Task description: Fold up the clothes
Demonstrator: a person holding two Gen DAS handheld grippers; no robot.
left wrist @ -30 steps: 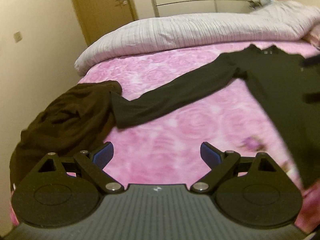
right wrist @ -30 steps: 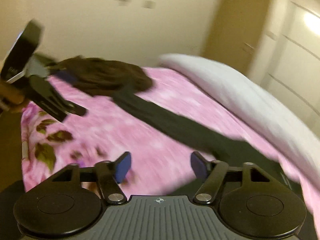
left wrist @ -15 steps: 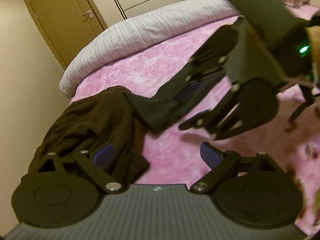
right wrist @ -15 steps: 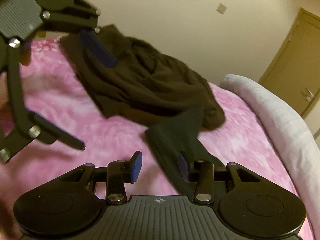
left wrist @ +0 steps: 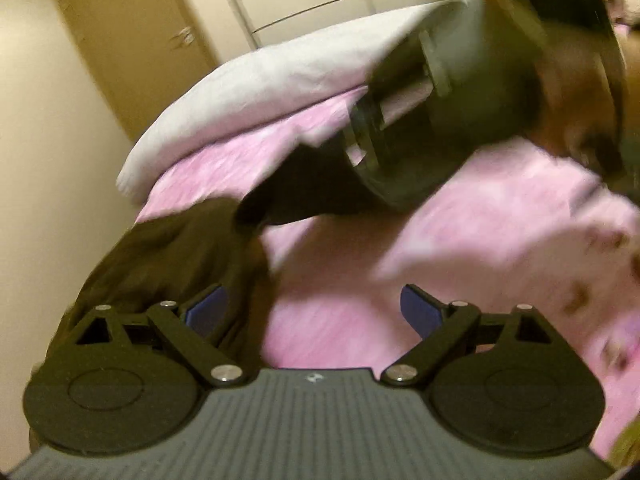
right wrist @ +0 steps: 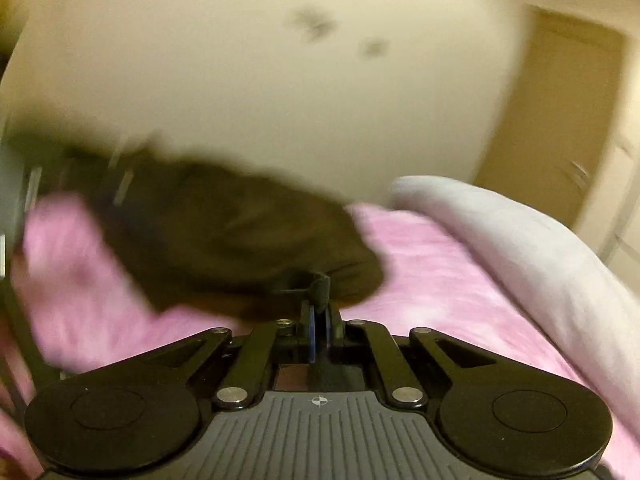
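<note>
A dark long-sleeved shirt lies on the pink bedspread; only its sleeve shows. My right gripper is shut on the sleeve end, lifted off the bed. In the left wrist view the right gripper's body crosses the top right, blurred. A crumpled brown garment lies at the bed's left edge, also in the right wrist view. My left gripper is open and empty, its left pad over the brown garment's edge.
A folded white duvet lies along the bed's far side, also in the right wrist view. A wooden door and beige wall stand behind. Both views are motion-blurred.
My right gripper has shut on the sleeve end and lifted it. The left gripper stays open and has shifted slightly; the right gripper now looms closer in its view.
</note>
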